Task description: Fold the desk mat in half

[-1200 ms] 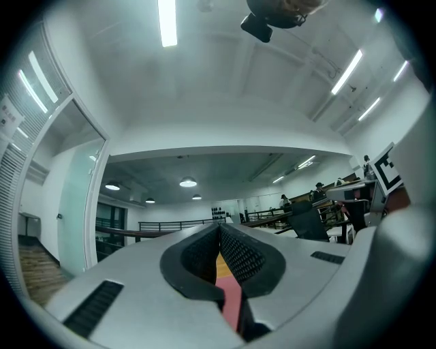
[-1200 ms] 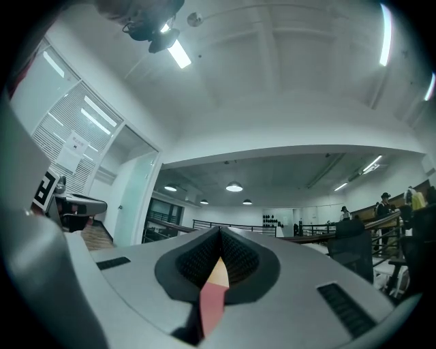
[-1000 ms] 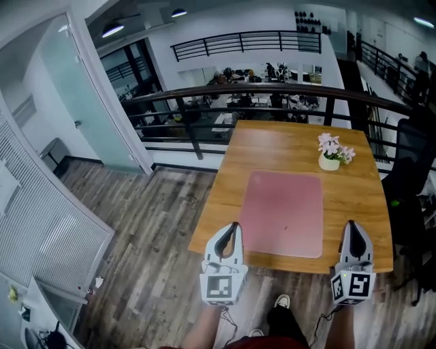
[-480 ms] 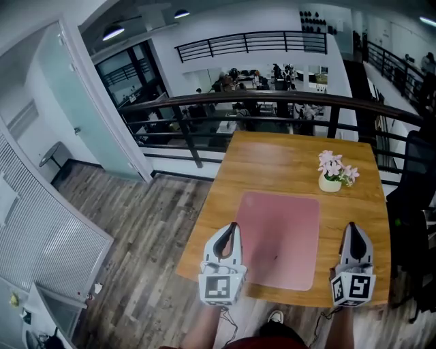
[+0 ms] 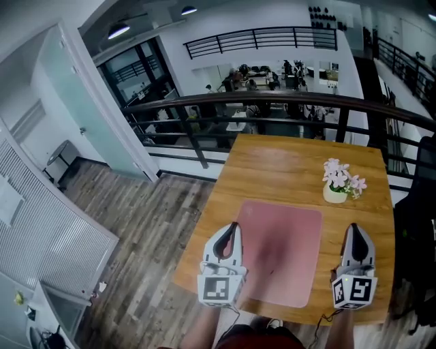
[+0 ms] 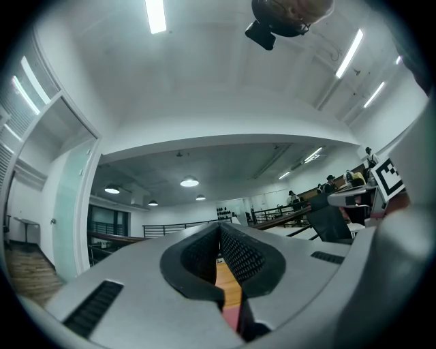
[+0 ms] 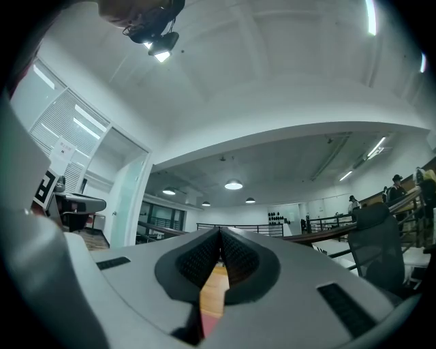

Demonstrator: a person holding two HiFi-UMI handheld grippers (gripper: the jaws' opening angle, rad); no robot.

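Currently desk mat (image 5: 281,252) flat on table (image 5: 286,170), long axis approx front-to-back.

This is an open-plan office on a mezzanine level: a black metal railing with a curved handrail (image 5: 272,99) runs along the edge and overlooks a lower floor of crowded work desks with seated people (image 5: 269,71). A frosted glass partition door (image 5: 78,102), white slatted window blinds (image 5: 48,228), a black swivel office chair (image 7: 378,252), a light wooden table (image 5: 286,170) and long ceiling strip lights (image 6: 155,13) fit a workplace.
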